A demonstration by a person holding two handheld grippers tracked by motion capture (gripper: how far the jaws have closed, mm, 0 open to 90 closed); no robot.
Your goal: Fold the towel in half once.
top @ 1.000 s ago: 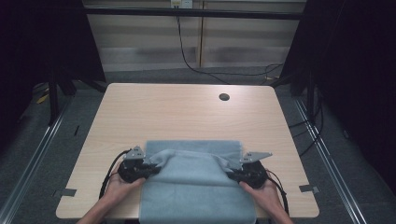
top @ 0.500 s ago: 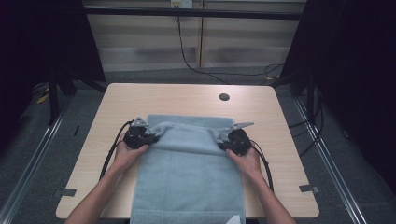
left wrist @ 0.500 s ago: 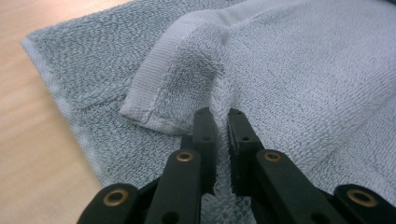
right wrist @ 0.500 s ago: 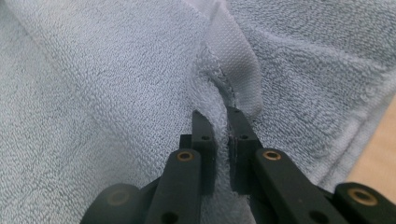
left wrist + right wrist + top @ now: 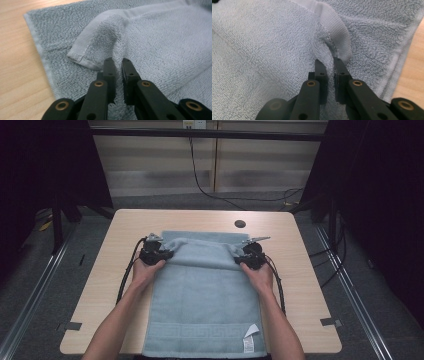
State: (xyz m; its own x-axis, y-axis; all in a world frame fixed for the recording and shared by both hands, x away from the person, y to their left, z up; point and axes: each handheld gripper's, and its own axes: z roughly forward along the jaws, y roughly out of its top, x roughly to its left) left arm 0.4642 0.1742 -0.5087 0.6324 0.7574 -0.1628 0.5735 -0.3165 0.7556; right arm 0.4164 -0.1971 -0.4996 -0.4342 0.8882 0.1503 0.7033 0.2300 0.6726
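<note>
1. The pale blue-grey terry towel (image 5: 205, 295) lies lengthwise on the light wooden worktop (image 5: 310, 285); its near end hangs at the worktop's near edge, with a white care label (image 5: 250, 340) at the near right corner of the towel; its far end lies short of the small dark round hole (image 5: 240, 224) in the worktop.
2. A fold of the towel is lifted over its own far part, so that a double layer sits there; this looks like a fold in hand, with the hemmed edge carried toward the towel's far end.
3. The left claw (image 5: 118, 65) is clenched on the towel's left edge just beside a hemmed corner (image 5: 82, 53); the pile bunches between the pads, which suggests a firm pinch that keeps the corner from slipping.
4. The right claw (image 5: 329, 66) is clenched on the towel's right edge, beside the woven hem band (image 5: 337, 35); in the high view the two claws, left (image 5: 152, 252) and right (image 5: 250, 254), stand level with each other across the towel, probably so that the fold comes out straight.
5. Both hands, left (image 5: 145, 270) and right (image 5: 257, 275), rest low over the towel's sides; black cables (image 5: 127, 275) trail back from the towel toward the person.
</note>
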